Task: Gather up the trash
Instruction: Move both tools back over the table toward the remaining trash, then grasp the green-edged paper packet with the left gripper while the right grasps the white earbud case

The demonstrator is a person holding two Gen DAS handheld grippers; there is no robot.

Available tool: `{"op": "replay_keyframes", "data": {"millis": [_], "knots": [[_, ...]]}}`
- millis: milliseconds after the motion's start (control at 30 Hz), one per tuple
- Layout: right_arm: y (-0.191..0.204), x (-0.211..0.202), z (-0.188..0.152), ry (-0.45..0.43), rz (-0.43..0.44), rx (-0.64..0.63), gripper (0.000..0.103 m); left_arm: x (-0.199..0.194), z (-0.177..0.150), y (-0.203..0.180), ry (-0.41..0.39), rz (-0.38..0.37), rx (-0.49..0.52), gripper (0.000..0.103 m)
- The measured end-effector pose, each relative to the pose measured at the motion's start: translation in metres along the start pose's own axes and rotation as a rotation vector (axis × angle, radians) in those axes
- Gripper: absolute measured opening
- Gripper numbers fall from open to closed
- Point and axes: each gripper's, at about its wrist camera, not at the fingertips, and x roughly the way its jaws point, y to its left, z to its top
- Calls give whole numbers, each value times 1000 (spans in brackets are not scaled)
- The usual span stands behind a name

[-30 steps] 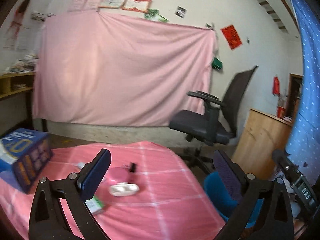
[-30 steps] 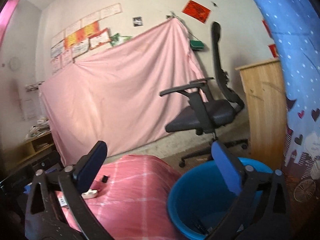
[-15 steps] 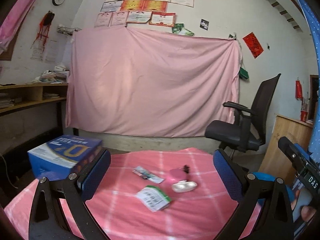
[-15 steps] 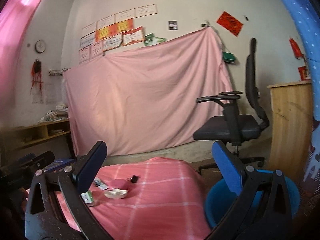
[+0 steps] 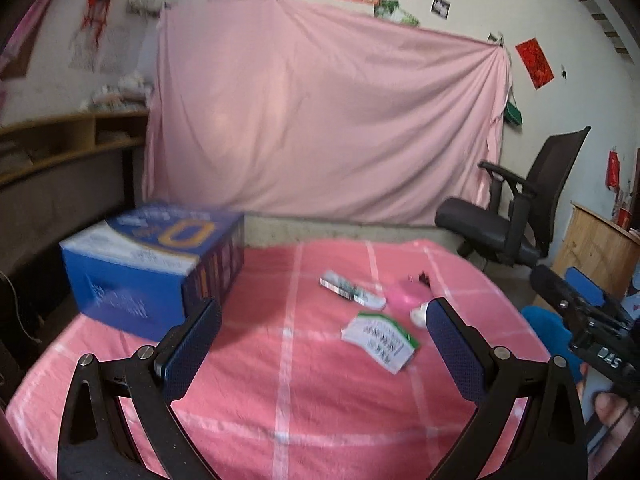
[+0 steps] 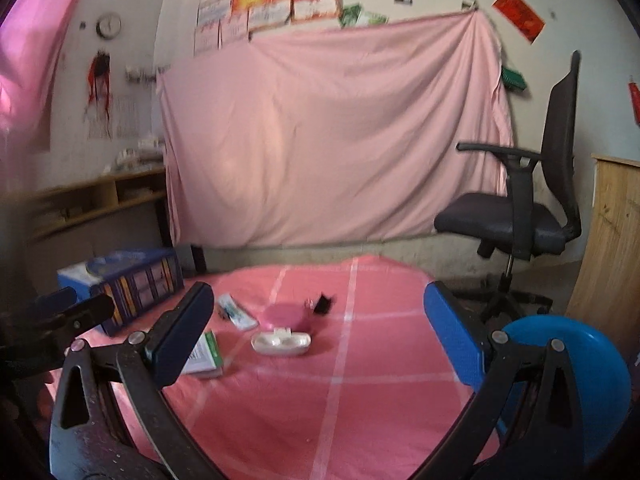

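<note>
Several small items lie on a pink-clothed table (image 5: 280, 360): a white-green packet (image 5: 378, 340), a flat printed wrapper (image 5: 350, 292), a pink round case (image 6: 282, 315), a white open case (image 6: 281, 342) and a small black clip (image 6: 322, 304). The packet also shows in the right wrist view (image 6: 206, 354). My left gripper (image 5: 320, 352) is open and empty, above the table's near part, left of the packet. My right gripper (image 6: 320, 336) is open and empty, held short of the white case. A blue bin (image 6: 576, 380) stands at the table's right.
A large blue box (image 5: 156, 256) sits on the table's left side. A black office chair (image 6: 520, 216) stands behind the table at the right, beside a wooden cabinet (image 6: 612, 252). A pink sheet (image 5: 320, 120) covers the back wall. Shelves (image 5: 60, 140) run along the left.
Both grippers have swung left, from the bin and chair toward the table. The blue box and the small items now sit more centrally and closer. Both stay open.
</note>
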Motion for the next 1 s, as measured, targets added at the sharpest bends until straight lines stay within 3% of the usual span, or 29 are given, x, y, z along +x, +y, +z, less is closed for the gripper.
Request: {"op": "replay_keyframes", "data": {"millis": [133,200,267,533,600,700,767,1000], "knots": [[-1,20,-2,78,-3,2,103,14,-5,9,77,-61,-44,97],[-2,33,-4,126,-3,1,103,21,-6,12,117,-90,-65,89],[-2,48,-6,181,7,-3,103,27,-5,12,157,-114,-80,76],[7,87,-15,329,67,-30,91,51,-4,4,295,-227,-154,49],[7,96,-18,368,82,-17,90,57,-3,5,325,-250,-178,47],[3,106,-22,419,111,15,87,61,-1,8,347,-265,-208,38],[0,112,-24,452,141,36,83,64,1,9,357,-261,-213,25],[-3,131,-31,544,234,88,74,61,6,13,338,-255,-217,16]]}}
